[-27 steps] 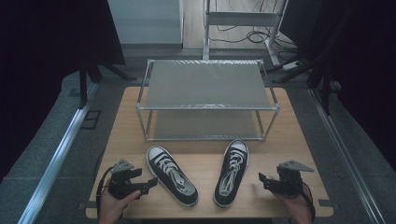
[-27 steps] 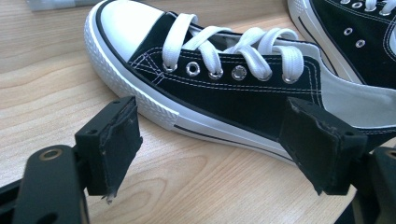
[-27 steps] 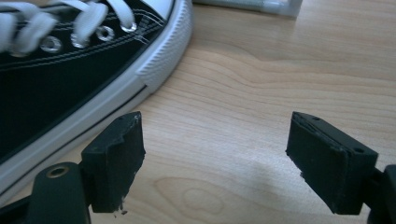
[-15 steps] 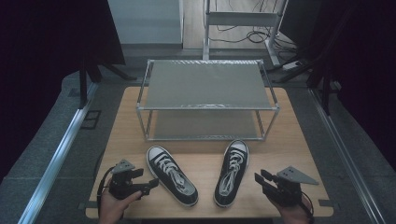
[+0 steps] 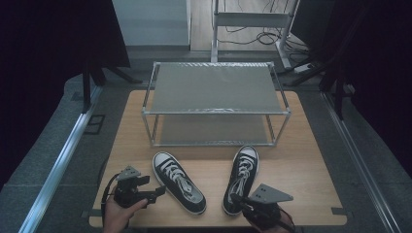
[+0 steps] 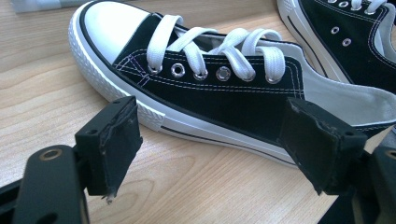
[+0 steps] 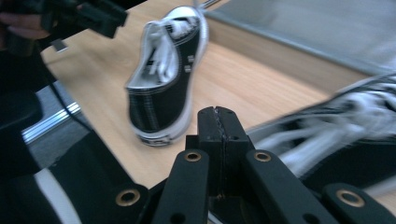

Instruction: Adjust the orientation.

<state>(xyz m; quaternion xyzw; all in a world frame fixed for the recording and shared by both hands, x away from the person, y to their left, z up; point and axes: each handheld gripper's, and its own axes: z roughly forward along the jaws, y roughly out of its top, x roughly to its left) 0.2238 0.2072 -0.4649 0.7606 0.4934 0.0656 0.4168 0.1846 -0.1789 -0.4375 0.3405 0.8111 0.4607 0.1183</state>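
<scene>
High view. I see my left gripper (image 5: 154, 193) low at the near left of the bench (image 5: 301, 160), hand (image 5: 116, 213) under it, forearm entering from the bottom edge; its jaws point sideways toward the left shoe (image 5: 179, 182), which lies just beyond their tips, not touching. My right gripper (image 5: 236, 199) sits at the near right, grey plate on top, its jaws aimed at the heel end of the right shoe (image 5: 241, 177), close against it; contact I cannot tell. A metal two-tier rack (image 5: 214, 104) stands well beyond both shoes.

Left gripper view. Jaws stand apart, released, nothing between the pads. The left shoe (image 6: 196, 88) lies crosswise just ahead of them, toe cap toward the left jaw, side facing me. The right shoe (image 6: 345, 42) is past the right jaw.

Right gripper view. Jaws clenched together, pads meeting, empty. The right shoe (image 7: 345, 135), blurred, lies just right of them; the left shoe (image 7: 163, 79) ahead and left; the left gripper (image 7: 88, 18) farther off, upper left.
</scene>
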